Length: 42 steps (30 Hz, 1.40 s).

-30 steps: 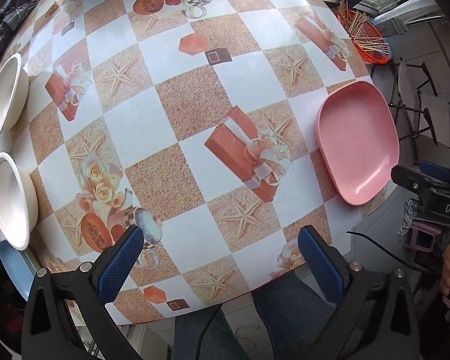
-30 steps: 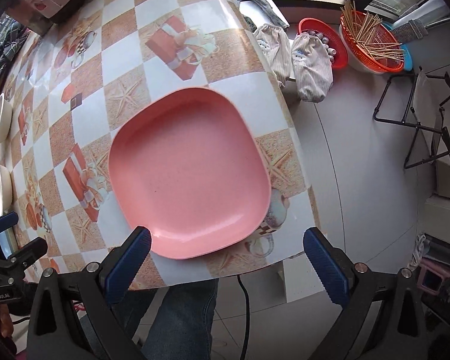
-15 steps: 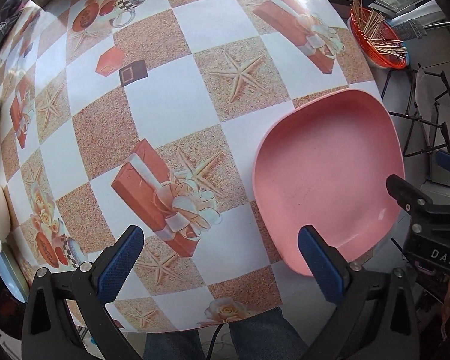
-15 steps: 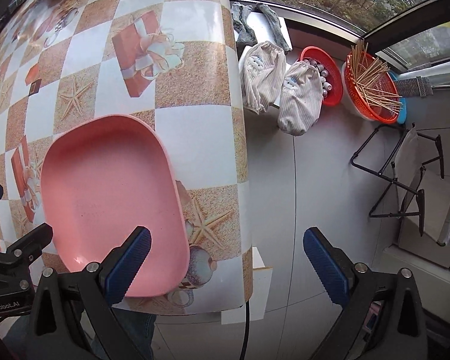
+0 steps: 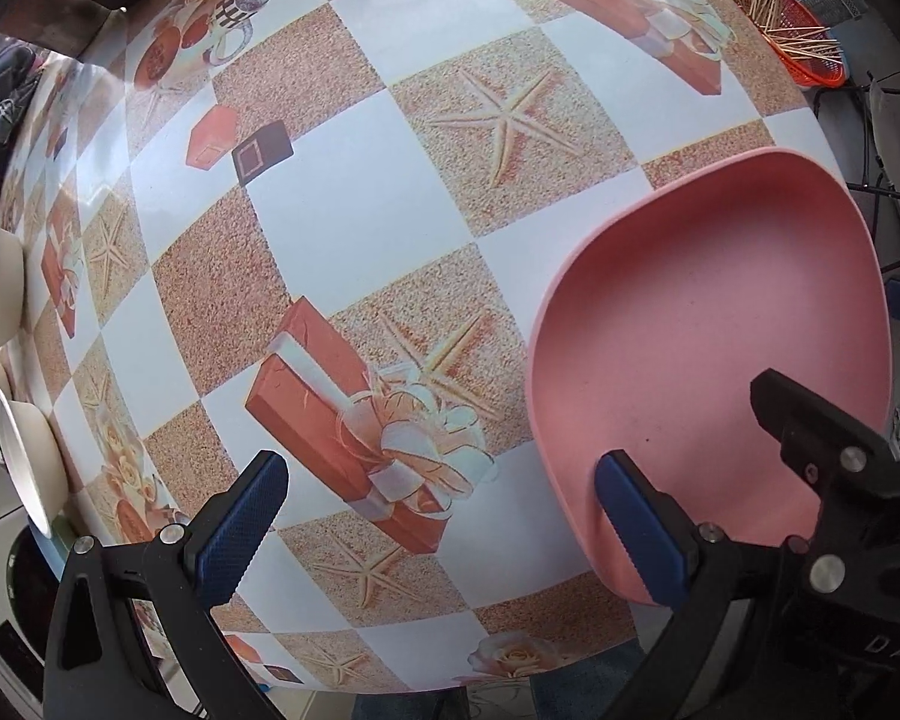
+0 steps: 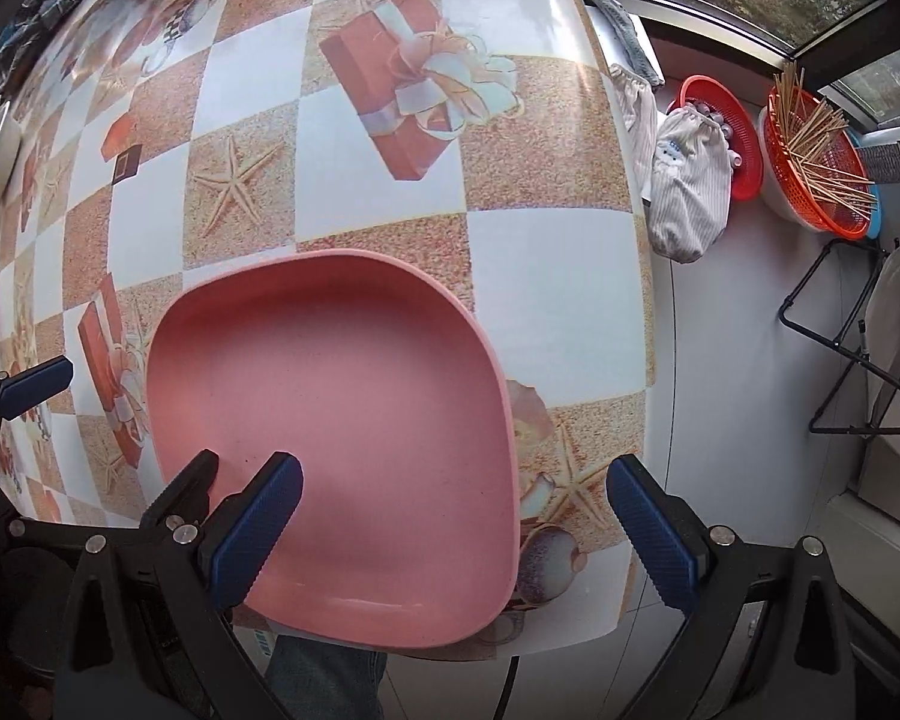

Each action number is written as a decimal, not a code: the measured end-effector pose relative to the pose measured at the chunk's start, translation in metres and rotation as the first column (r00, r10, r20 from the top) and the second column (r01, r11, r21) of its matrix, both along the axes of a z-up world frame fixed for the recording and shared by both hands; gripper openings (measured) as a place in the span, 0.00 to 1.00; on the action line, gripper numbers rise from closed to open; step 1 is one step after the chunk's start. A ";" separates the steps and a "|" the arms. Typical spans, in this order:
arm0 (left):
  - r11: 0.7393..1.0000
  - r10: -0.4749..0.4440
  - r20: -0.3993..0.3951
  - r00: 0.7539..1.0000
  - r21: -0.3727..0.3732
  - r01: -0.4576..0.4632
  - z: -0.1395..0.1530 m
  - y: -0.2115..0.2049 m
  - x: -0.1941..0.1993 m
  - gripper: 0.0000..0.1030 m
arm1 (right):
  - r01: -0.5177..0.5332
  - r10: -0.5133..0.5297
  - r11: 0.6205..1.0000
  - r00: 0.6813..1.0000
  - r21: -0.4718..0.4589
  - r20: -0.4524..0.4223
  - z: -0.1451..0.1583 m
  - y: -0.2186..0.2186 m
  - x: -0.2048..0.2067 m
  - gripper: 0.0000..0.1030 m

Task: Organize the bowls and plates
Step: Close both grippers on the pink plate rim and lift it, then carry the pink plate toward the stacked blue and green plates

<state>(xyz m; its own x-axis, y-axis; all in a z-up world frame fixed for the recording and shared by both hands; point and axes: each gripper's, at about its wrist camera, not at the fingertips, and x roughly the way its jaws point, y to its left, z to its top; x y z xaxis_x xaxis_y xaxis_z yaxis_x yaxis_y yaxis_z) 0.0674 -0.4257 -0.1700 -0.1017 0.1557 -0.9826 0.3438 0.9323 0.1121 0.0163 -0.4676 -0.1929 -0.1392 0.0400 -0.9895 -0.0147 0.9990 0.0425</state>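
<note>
Both grippers have swung in on the pink plate (image 6: 342, 420) w/in the last sec, so it fills both views vs. sitting off to the side. It lies flat on the table (image 5: 354, 210), at the near edge. Left gripper (image 5: 438, 516) jaws spread, one tip over the plate's rim; right gripper (image 6: 456, 516) jaws spread too, pinching nothing. White bowls (image 5: 18, 420) wait far left of plate. Grab looks imminent.
</note>
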 end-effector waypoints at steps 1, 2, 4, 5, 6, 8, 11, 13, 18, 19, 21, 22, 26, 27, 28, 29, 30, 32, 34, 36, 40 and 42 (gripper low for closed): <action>1.000 -0.003 -0.001 1.000 0.002 0.003 0.000 0.003 -0.001 1.00 | 0.000 0.000 1.000 1.000 0.010 -0.003 -0.001 0.006 0.001 0.99; 1.000 -0.006 0.001 1.000 0.007 0.006 0.000 0.008 -0.002 1.00 | 0.002 -0.002 1.000 1.000 0.020 -0.008 -0.002 0.012 0.000 0.99; 1.000 -0.011 0.007 1.000 0.012 0.011 0.001 0.021 -0.005 0.99 | 0.010 -0.009 0.998 1.000 0.056 -0.025 -0.004 0.027 -0.002 0.99; 1.000 -0.013 0.007 1.000 0.011 0.013 0.001 0.026 -0.006 0.99 | 0.015 -0.013 0.997 0.999 0.072 -0.031 -0.004 0.036 -0.003 0.99; 1.000 -0.014 0.009 1.000 0.012 0.014 0.002 0.034 -0.008 0.99 | 0.015 -0.012 0.996 0.999 0.083 -0.034 -0.004 0.044 -0.004 0.99; 1.000 -0.014 0.011 1.000 0.016 0.014 0.002 0.050 -0.012 0.99 | 0.016 -0.012 0.994 0.999 0.107 -0.041 -0.004 0.062 -0.008 0.99; 0.999 -0.013 0.021 1.000 0.034 0.012 0.002 0.074 -0.017 0.99 | 0.031 -0.021 0.989 0.997 0.146 -0.068 -0.005 0.092 -0.013 0.99; 0.999 0.003 0.020 1.000 0.042 -0.003 0.000 0.094 -0.020 1.00 | 0.039 -0.024 0.986 0.996 0.163 -0.089 -0.006 0.113 -0.017 0.99; 0.997 0.063 0.010 0.998 0.047 -0.064 -0.002 0.159 -0.029 0.99 | 0.026 -0.004 0.979 0.994 0.201 -0.112 -0.006 0.177 -0.026 0.99; 0.996 0.069 0.014 0.998 0.051 -0.069 -0.002 0.172 -0.031 0.99 | 0.031 -0.006 0.977 0.993 0.211 -0.118 -0.006 0.191 -0.029 0.99; 0.995 0.078 0.023 0.997 0.061 -0.079 -0.002 0.200 -0.032 0.99 | 0.051 -0.018 0.971 0.990 0.235 -0.140 -0.010 0.217 -0.033 0.99; 0.994 0.082 0.024 0.996 0.066 -0.083 -0.002 0.214 -0.033 0.99 | 0.064 -0.026 0.966 0.988 0.251 -0.151 -0.013 0.228 -0.033 0.99; 0.993 0.104 0.054 0.993 0.054 -0.107 0.009 0.263 -0.035 0.99 | 0.075 -0.039 0.956 0.991 0.285 -0.131 -0.010 0.262 -0.031 0.99; 0.992 0.113 0.065 0.991 0.042 -0.116 0.015 0.273 -0.036 1.00 | 0.075 -0.045 0.958 0.992 0.275 -0.115 -0.005 0.265 -0.031 0.99; 0.991 0.125 0.077 0.989 0.029 -0.127 0.019 0.284 -0.036 1.00 | 0.079 -0.055 0.962 0.994 0.261 -0.099 -0.001 0.265 -0.032 0.99; 0.990 0.139 0.085 0.987 0.019 -0.141 0.022 0.291 -0.038 1.00 | 0.088 -0.069 0.966 0.994 0.245 -0.085 0.002 0.263 -0.032 0.99; 0.988 0.155 0.088 0.984 0.008 -0.157 0.020 0.297 -0.040 1.00 | 0.099 -0.084 0.968 0.994 0.231 -0.073 0.005 0.258 -0.033 0.99; 0.981 0.196 0.085 0.977 -0.023 -0.195 0.020 0.310 -0.044 1.00 | 0.115 -0.103 0.974 0.992 0.195 -0.069 0.006 0.248 -0.037 0.99; 0.974 0.227 0.080 0.971 -0.045 -0.224 0.013 0.323 -0.052 1.00 | 0.122 -0.112 0.981 0.991 0.151 -0.072 0.005 0.237 -0.042 0.99; 0.970 0.241 0.066 0.968 -0.056 -0.237 0.008 0.323 -0.055 1.00 | 0.135 -0.127 0.984 0.989 0.113 -0.078 0.003 0.230 -0.047 0.99; 0.980 0.188 0.082 0.979 -0.075 -0.182 0.002 0.307 -0.037 1.00 | 0.184 -0.178 0.981 0.978 0.052 -0.105 -0.005 0.216 -0.059 0.99; 0.987 0.151 0.085 0.985 -0.069 -0.146 -0.005 0.291 -0.032 1.00 | 0.191 -0.184 0.980 0.975 0.051 -0.126 -0.010 0.212 -0.064 0.99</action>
